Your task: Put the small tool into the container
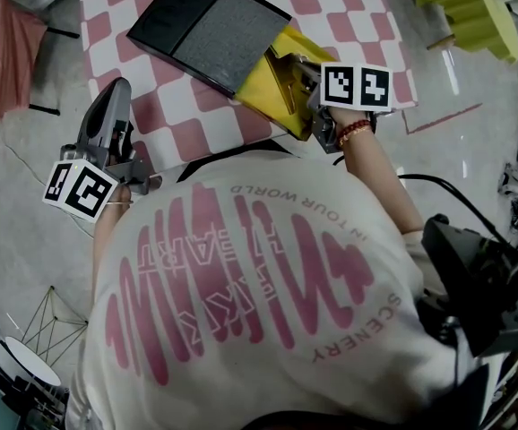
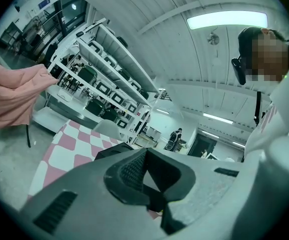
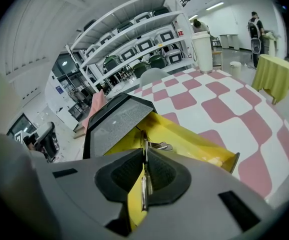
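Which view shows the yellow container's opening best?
The right gripper view: the yellow container lies open right ahead, inside visible. The head view shows it only partly, beneath the black lid; the left gripper view misses it.

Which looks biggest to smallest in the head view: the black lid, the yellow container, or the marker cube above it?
1. black lid
2. yellow container, though part of it is hidden
3. marker cube, which sits nearer the camera, so it probably looks larger than it really is
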A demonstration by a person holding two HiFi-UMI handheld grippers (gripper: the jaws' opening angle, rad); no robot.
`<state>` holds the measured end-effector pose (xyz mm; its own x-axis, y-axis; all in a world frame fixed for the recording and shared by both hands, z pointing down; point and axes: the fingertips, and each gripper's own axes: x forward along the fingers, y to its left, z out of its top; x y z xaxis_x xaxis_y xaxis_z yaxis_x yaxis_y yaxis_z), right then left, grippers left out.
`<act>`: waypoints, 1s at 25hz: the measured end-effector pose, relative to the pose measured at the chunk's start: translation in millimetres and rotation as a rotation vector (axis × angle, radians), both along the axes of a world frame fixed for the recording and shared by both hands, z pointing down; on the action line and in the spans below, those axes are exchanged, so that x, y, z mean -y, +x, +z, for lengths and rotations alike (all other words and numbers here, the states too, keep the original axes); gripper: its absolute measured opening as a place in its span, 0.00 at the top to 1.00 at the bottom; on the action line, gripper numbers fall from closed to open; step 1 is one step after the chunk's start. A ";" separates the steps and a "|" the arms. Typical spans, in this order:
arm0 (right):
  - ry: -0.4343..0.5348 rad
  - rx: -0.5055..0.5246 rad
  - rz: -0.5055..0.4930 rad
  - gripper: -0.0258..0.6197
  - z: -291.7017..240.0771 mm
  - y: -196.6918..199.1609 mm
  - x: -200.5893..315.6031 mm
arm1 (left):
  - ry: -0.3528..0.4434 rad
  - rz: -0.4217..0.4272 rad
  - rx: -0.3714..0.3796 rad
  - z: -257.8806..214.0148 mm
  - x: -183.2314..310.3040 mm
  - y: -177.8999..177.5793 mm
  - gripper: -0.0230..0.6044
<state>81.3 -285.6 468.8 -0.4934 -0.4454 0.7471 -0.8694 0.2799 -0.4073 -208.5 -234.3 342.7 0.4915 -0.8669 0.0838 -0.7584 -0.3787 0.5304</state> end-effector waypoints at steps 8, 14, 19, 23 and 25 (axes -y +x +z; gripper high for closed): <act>-0.011 -0.014 -0.001 0.91 2.9 2.7 0.4 | 0.001 -0.021 -0.006 -1.3 -8.8 -3.4 0.95; -0.014 -0.023 0.005 0.89 5.3 6.4 1.2 | 0.005 -0.038 -0.004 -1.2 -8.5 -6.7 0.95; -0.026 0.005 0.027 0.88 6.6 7.2 3.3 | 0.013 -0.035 0.001 -3.2 -7.0 -3.9 0.95; -0.025 0.012 0.015 0.88 5.4 3.9 2.5 | 0.018 -0.031 0.005 -5.1 -6.2 -0.8 0.95; -0.025 0.012 0.012 0.88 4.9 3.1 2.9 | 0.021 -0.034 0.007 -6.7 -5.6 0.5 0.95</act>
<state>84.3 -288.6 473.7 -0.4974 -0.4329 0.7518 -0.8675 0.2591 -0.4247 -208.0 -228.7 336.1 0.4616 -0.8844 0.0689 -0.7745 -0.3639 0.5174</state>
